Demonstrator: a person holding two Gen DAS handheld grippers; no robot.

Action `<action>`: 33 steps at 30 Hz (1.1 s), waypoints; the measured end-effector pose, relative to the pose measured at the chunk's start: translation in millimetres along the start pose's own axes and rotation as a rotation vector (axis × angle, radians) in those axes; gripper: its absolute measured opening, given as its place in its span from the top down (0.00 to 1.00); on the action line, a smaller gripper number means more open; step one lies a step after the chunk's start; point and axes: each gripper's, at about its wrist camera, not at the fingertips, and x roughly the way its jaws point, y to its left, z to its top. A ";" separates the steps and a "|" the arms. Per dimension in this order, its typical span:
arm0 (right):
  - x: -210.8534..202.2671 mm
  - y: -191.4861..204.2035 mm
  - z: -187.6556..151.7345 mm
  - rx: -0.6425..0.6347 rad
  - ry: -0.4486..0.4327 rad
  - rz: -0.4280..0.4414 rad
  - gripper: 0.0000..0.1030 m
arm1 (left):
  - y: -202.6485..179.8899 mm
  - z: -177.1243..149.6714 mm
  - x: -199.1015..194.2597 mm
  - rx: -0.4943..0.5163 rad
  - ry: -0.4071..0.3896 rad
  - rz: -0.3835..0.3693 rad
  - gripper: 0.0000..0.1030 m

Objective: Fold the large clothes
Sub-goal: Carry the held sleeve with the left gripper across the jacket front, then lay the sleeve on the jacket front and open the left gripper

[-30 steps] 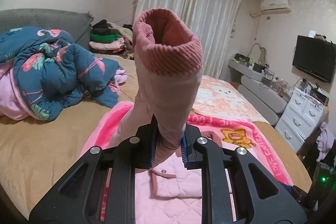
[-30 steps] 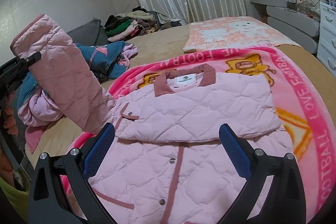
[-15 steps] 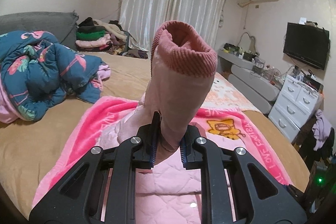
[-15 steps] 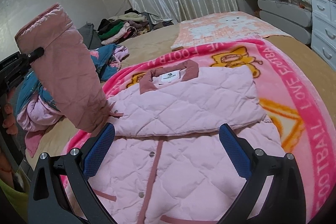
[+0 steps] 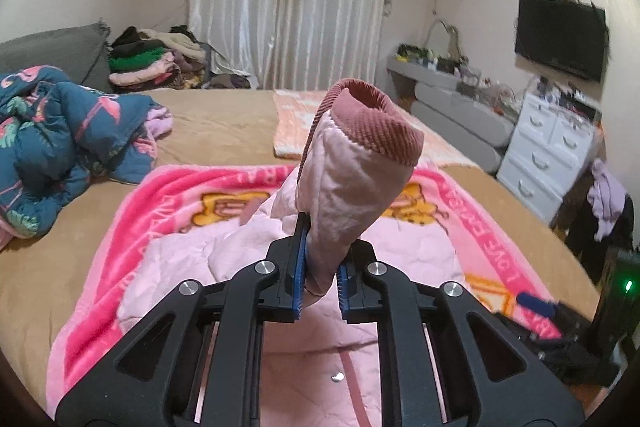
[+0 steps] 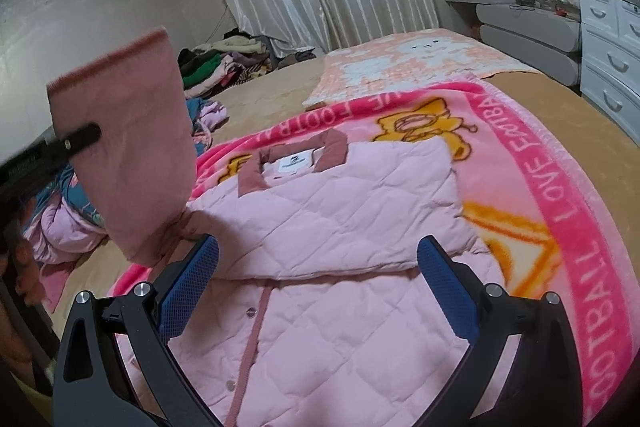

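A pink quilted jacket (image 6: 352, 227) lies front up on a bright pink blanket (image 6: 568, 187) on the bed, its right sleeve folded across the chest. My left gripper (image 5: 320, 267) is shut on the jacket's other sleeve (image 5: 352, 195), which stands upright with its darker ribbed cuff (image 5: 380, 131) on top. In the right wrist view that sleeve (image 6: 132, 155) hangs lifted over the jacket's left edge, with the left gripper's black finger (image 6: 80, 137) clamped on it. My right gripper (image 6: 318, 267) hovers open over the jacket's lower front, nothing between its blue pads.
A blue flamingo-print duvet (image 5: 60, 139) is bunched at the left of the bed. A pile of clothes (image 5: 148, 63) sits by the curtains. A peach blanket (image 6: 420, 63) lies beyond the pink one. White drawers (image 5: 548, 155) and a wall TV (image 5: 560, 35) are on the right.
My left gripper has carried the raised sleeve in over the jacket and lower, rolling slightly. My right gripper has moved closer over the jacket and stays open.
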 end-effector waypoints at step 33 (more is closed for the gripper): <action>2.6 -80.2 -13.5 0.154 0.018 -0.115 0.04 | -96.3 -117.6 103.4 0.270 0.364 -0.078 0.73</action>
